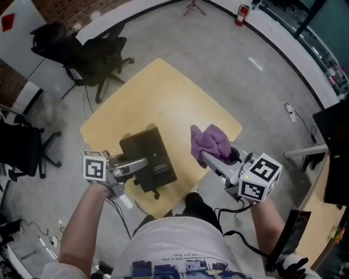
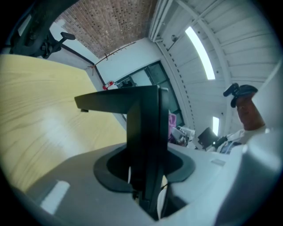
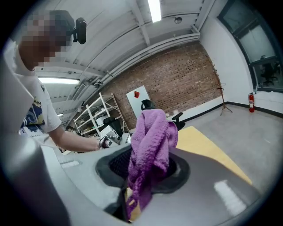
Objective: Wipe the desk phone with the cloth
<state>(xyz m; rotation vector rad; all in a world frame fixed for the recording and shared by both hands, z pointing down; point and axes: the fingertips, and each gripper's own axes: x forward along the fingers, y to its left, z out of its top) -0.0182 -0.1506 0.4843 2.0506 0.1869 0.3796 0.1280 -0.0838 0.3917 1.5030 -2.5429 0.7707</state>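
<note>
A black desk phone (image 1: 155,150) stands at the near left part of the yellow table (image 1: 163,92). My left gripper (image 1: 143,163) is shut on it from the near side. In the left gripper view the phone (image 2: 143,128) rises as a dark slab straight out of the left gripper (image 2: 145,181), tilted up off the tabletop. My right gripper (image 1: 203,157) is over the table's near right edge, shut on a bunched purple cloth (image 1: 210,140). The cloth (image 3: 150,141) sticks up from the right gripper (image 3: 141,181) and hangs down between its jaws. Cloth and phone are apart.
Black office chairs stand beyond the table's far left corner (image 1: 92,60) and at the left edge (image 1: 22,150). A fire extinguisher (image 1: 240,14) stands by the far wall. A power strip (image 1: 292,111) lies on the floor at right, near a dark monitor (image 1: 332,147).
</note>
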